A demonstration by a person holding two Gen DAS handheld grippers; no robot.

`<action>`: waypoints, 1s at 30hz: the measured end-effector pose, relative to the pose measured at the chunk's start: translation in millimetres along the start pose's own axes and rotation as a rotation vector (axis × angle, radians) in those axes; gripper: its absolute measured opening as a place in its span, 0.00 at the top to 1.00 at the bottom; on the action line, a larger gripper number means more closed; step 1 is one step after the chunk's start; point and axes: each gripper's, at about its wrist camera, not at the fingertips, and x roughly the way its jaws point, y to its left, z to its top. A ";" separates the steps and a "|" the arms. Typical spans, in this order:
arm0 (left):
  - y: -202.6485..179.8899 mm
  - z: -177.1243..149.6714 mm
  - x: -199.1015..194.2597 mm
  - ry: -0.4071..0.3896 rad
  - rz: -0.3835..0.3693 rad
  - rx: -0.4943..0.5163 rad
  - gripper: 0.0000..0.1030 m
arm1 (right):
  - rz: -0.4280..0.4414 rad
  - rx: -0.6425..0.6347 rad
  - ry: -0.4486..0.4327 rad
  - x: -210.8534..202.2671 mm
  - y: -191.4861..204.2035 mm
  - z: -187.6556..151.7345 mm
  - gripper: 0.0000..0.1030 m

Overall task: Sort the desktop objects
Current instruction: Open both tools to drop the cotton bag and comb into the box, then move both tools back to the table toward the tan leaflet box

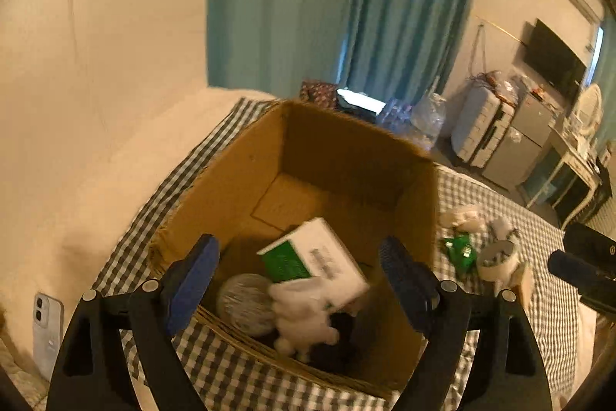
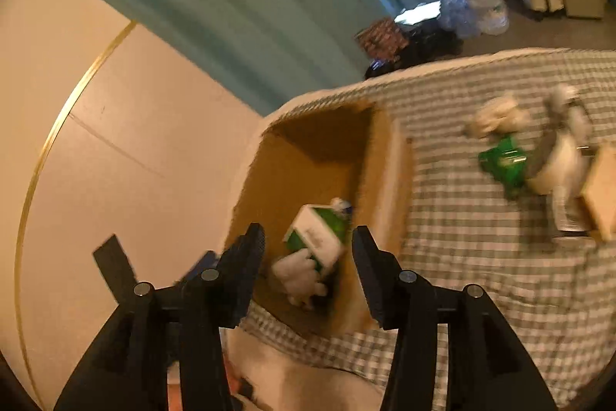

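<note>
Both my grippers hang open over the cardboard box (image 1: pixel 238 180).

My left gripper (image 1: pixel 300 276) stands wide and my right gripper (image 2: pixel 308 257) about half open, each holding nothing. In the box lie a green-and-white carton (image 1: pixel 315 253), a white plush toy (image 1: pixel 304 318) and a grey ball (image 1: pixel 244 303). To the right, on the checked cloth (image 1: pixel 539 257), lie a green packet (image 1: pixel 460 251) and a tape roll (image 1: pixel 496 259).
</note>
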 end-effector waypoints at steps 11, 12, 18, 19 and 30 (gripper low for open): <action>-123.1 -52.9 -44.4 -0.006 -0.127 0.121 0.10 | -0.142 0.084 -0.153 -131.5 -75.1 -32.3 0.52; -134.8 -61.2 -45.5 0.003 -0.136 0.127 0.10 | -0.148 0.096 -0.161 -139.4 -82.5 -38.1 0.52; -180.0 -93.8 -39.7 0.049 -0.171 0.140 0.10 | -0.199 0.127 -0.178 -163.8 -122.8 -61.2 0.43; -187.1 -97.7 -34.9 0.065 -0.171 0.145 0.10 | -0.207 0.145 -0.182 -163.9 -130.9 -62.4 0.43; -235.3 -125.0 46.9 0.135 -0.136 0.244 0.10 | -0.276 0.228 -0.131 -100.3 -226.3 -58.9 0.43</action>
